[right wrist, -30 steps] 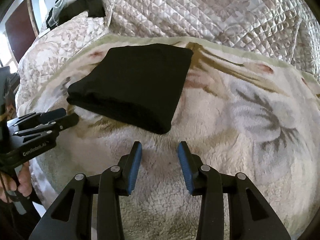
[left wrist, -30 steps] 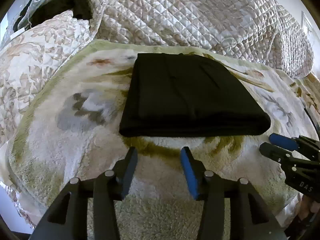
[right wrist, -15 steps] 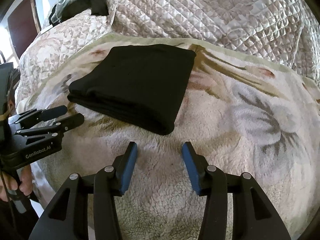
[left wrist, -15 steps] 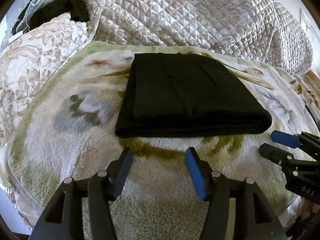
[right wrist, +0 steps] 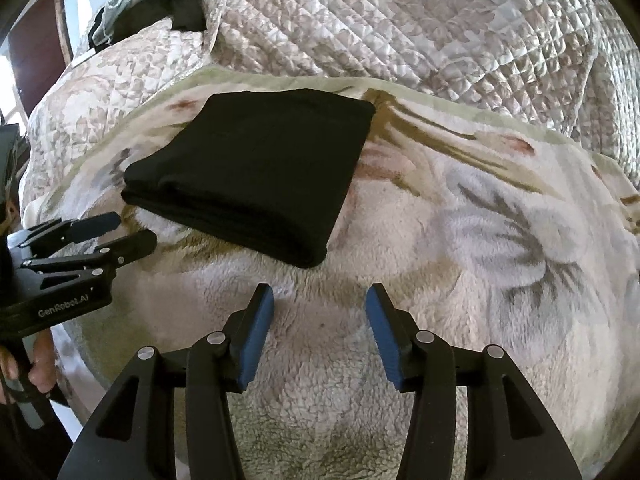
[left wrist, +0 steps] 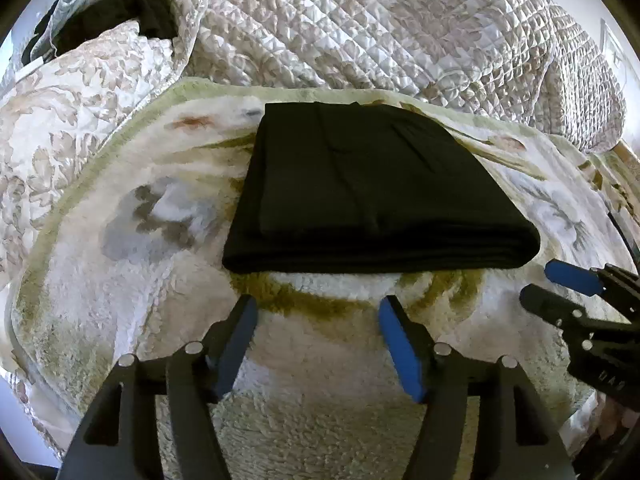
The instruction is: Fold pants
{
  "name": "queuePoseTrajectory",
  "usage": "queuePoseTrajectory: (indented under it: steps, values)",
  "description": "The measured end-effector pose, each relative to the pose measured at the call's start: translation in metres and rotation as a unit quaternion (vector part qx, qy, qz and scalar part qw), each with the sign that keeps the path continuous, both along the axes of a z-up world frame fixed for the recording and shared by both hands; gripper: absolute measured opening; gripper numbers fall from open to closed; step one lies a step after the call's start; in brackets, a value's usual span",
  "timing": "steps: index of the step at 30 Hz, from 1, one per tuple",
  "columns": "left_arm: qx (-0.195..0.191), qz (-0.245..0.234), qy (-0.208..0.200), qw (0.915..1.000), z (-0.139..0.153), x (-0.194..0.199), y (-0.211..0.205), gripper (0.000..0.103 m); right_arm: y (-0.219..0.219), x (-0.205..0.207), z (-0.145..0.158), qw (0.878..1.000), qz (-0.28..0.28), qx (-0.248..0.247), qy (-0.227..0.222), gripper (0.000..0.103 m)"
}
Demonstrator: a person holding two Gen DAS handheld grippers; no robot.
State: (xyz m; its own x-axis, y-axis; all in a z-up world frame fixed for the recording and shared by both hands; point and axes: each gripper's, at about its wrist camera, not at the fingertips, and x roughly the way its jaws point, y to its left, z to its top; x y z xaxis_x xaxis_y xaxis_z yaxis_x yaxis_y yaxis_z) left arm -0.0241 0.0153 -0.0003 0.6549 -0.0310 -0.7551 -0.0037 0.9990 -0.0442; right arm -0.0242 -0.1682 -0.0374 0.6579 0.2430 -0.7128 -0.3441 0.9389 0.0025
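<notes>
Resting as a compact black rectangle, the pants (left wrist: 372,192) lie on the fleece blanket (left wrist: 120,280) toward its far edge, just short of the quilted bedspread (left wrist: 400,28) heaped behind; the thick folded edge faces the near side, layers stacked evenly, so the folding looks finished or nearly so. Left gripper (left wrist: 316,340) hangs over bare fleece just short of that folded edge, jaws apart and opening wider, nothing between the blue pads — judged a release posture, backed off so the stack is not dragged. Right gripper (right wrist: 320,328) sits near the pants' right near corner, also over bare fleece, jaws apart and opening, empty. Both point downward at the bundle without touching it. A hand (right wrist: 36,364) grips the left gripper's handle at the blanket's left edge. Dark clothing (left wrist: 120,12) sits at the bed's far left corner, well apart.
</notes>
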Motion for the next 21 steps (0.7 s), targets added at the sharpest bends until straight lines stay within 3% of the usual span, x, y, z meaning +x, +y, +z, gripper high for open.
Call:
queuePoseTrajectory:
  steps: [21]
  values:
    - [0.006,0.004,0.007,0.9999,-0.0005,0.0016,-0.0018,0.072,0.0006,0.0011,-0.003,1.0,0.008,-0.004,-0.004,0.057]
